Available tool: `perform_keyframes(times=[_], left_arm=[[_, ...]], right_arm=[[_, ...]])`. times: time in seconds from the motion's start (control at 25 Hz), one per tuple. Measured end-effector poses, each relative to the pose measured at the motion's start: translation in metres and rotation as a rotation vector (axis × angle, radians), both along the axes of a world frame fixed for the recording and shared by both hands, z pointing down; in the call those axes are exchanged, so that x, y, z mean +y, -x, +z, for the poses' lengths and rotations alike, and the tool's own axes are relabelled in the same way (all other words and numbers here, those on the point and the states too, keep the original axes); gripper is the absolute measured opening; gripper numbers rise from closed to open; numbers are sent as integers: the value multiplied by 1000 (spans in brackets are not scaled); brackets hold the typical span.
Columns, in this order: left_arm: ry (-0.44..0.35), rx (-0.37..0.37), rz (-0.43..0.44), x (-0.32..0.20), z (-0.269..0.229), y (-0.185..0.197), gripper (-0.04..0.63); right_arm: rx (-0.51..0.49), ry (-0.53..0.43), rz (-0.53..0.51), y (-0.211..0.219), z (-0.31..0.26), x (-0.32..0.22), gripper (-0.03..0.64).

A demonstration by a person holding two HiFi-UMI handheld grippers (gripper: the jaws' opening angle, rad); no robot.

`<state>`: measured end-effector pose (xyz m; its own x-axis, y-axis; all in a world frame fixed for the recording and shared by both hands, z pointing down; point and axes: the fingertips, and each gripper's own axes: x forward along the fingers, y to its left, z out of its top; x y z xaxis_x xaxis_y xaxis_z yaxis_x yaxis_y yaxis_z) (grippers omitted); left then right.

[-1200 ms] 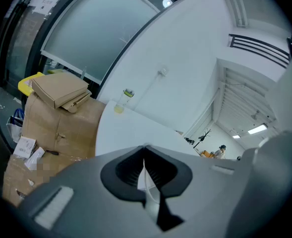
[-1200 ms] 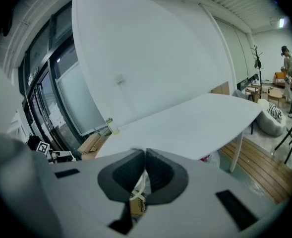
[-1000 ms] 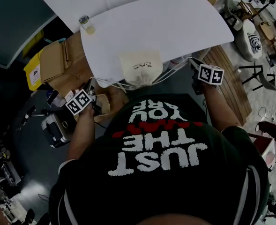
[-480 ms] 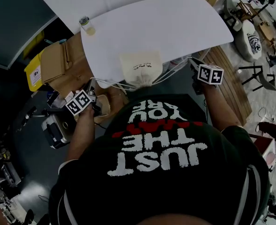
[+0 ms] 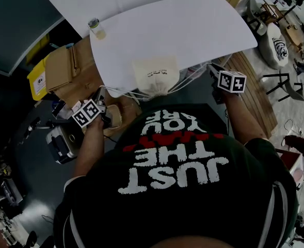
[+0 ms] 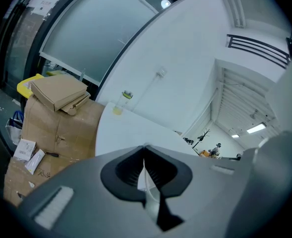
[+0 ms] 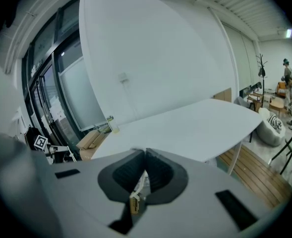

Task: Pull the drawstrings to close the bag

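A cream drawstring bag [image 5: 155, 75] lies at the near edge of the white table [image 5: 193, 30], its gathered mouth towards me. White drawstrings [image 5: 126, 93] run from the mouth out to both sides. My left gripper [image 5: 101, 94] is off the table's left corner, shut on the left cord [image 6: 147, 183], which shows pinched between its jaws. Beyond the table's right edge, my right gripper [image 5: 212, 69] is shut on the right cord [image 7: 141, 185], with a tan bead [image 7: 135, 203] hanging just behind the jaws. Both cords look stretched.
A small glass jar [image 5: 95, 28] stands at the table's far left corner. Cardboard boxes [image 5: 69, 68] and a yellow bin [image 5: 36, 79] crowd the floor at the left. Chairs and a cushion [image 5: 278, 45] stand on the right beside wooden flooring.
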<state>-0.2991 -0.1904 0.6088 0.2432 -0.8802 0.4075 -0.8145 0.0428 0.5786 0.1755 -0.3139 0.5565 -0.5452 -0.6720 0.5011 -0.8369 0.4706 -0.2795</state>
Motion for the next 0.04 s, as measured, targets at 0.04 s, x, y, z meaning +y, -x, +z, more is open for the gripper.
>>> perform_keyframes(times=[0.04], left_arm=[[-1,-1,1,0,0,0,15]], right_arm=[[0,-4,-4,1,-1,0,10]])
